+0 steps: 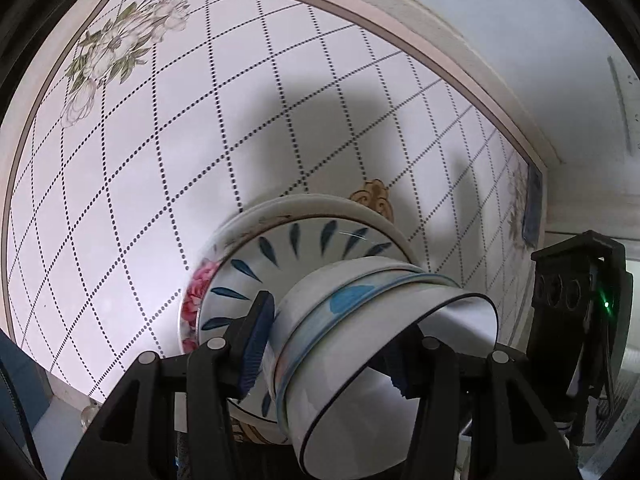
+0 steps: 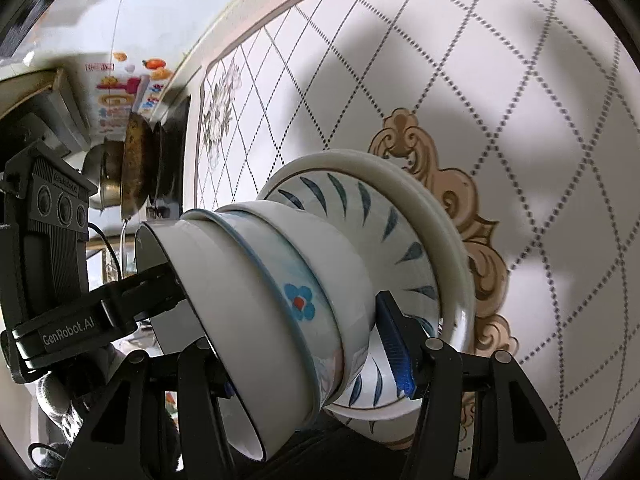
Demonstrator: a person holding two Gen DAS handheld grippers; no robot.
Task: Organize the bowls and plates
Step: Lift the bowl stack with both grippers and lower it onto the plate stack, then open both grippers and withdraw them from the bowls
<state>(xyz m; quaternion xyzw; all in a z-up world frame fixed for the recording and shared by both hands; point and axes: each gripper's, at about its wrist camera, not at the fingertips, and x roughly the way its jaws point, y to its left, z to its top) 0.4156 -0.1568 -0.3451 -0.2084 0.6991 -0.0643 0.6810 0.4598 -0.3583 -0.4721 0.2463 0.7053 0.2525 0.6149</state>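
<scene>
Dot-grid tabletop [image 1: 160,200] with flower print [image 1: 120,48], white wall [image 1: 540,40] behind

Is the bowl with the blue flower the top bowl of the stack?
No, the bowl with the blue flower has a plain white bowl nested on it.

Your left gripper [image 1: 328,344] was matte black plastic, its angular linkage arms pinned with round silver screws and its finger pad [image 1: 256,344] ribbed in dark blue. Your right gripper [image 2: 312,344] matched it, with a brighter blue ribbed pad [image 2: 394,350]. Seen from the right wrist camera, the left unit carried white "GenRobot.AI" lettering, three round lenses on a ribbed black housing, and a thin black cable. A green light glowed on the right unit.
</scene>
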